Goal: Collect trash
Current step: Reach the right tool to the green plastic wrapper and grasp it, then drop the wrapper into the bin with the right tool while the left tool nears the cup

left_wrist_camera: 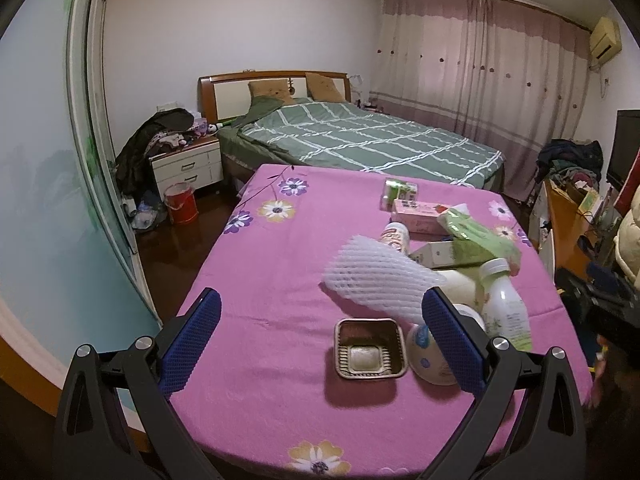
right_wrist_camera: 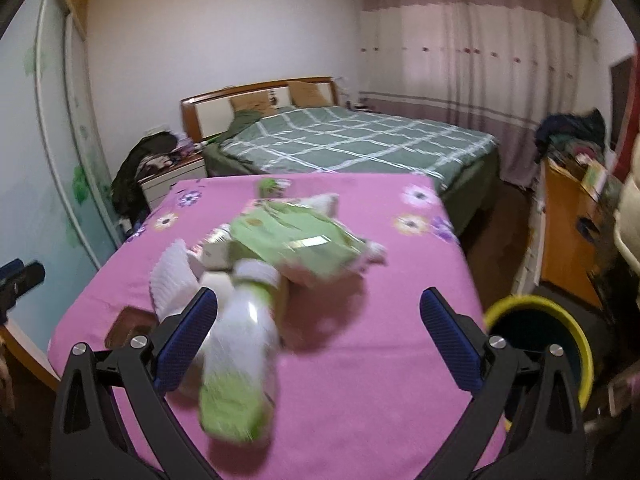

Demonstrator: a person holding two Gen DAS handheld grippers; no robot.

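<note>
Your left hand-held gripper (left_wrist_camera: 320,334) spread wide above the pink flowered counter (left_wrist_camera: 272,264), right hand-held gripper (right_wrist_camera: 318,334) released over the blurred white green-labelled plastic bottle (right_wrist_camera: 240,356), yellow-rimmed bin (right_wrist_camera: 540,336) beside it.

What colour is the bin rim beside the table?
Yellow, with a dark inside. The bin shows only in the right wrist view, at the table's right edge.

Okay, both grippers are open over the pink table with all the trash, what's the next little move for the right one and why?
Probably ease the right gripper left and close on the white bottle with the green label. Its jaws are wide open and empty, the bottle lies nearest, just beside its left finger, and the yellow-rimmed bin sits close on the right for dropping it. The view is blurred, so the exact alignment is uncertain.
</note>
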